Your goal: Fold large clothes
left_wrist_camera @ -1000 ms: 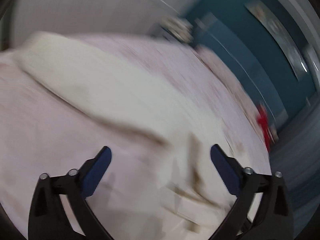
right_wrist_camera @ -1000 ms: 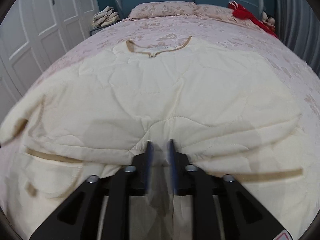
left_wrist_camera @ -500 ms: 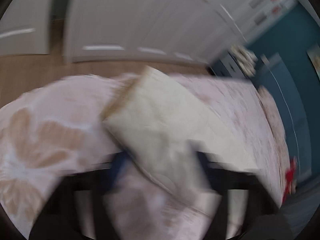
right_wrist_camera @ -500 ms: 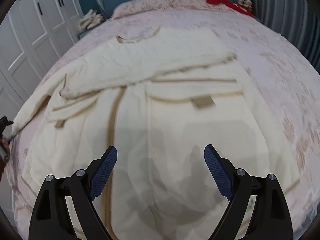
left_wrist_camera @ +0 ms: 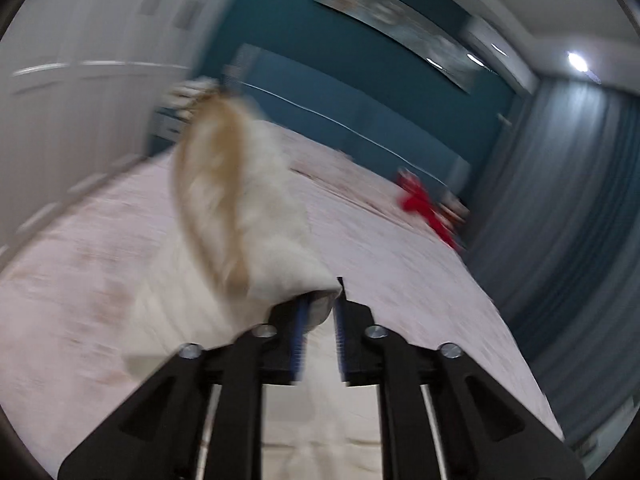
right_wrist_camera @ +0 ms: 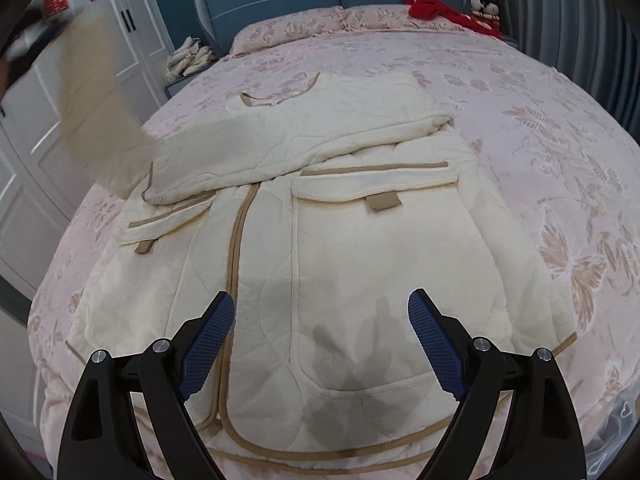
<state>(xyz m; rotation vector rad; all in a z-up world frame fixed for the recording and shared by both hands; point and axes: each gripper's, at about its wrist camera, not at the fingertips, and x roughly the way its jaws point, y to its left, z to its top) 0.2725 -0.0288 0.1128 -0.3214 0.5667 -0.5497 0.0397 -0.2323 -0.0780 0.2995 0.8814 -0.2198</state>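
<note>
The left gripper (left_wrist_camera: 320, 312), its jaws just reopening a little, is pinching a lifted sleeve (left_wrist_camera: 240, 208) of the cream robe (right_wrist_camera: 360, 264), white wardrobes (right_wrist_camera: 132, 28) crowding its left. The right gripper (right_wrist_camera: 320, 344) is hovering wide, unloaded, over the robe's hem on the bed (right_wrist_camera: 560, 128), a red garment (right_wrist_camera: 432, 8) lying far ahead.

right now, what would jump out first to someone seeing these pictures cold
A big cream quilted coat with tan trim lies spread over the pink floral bed, below the open right gripper. The left gripper has one sleeve between its fingers, lifted and blurred. A red garment lies by the blue headboard.
</note>
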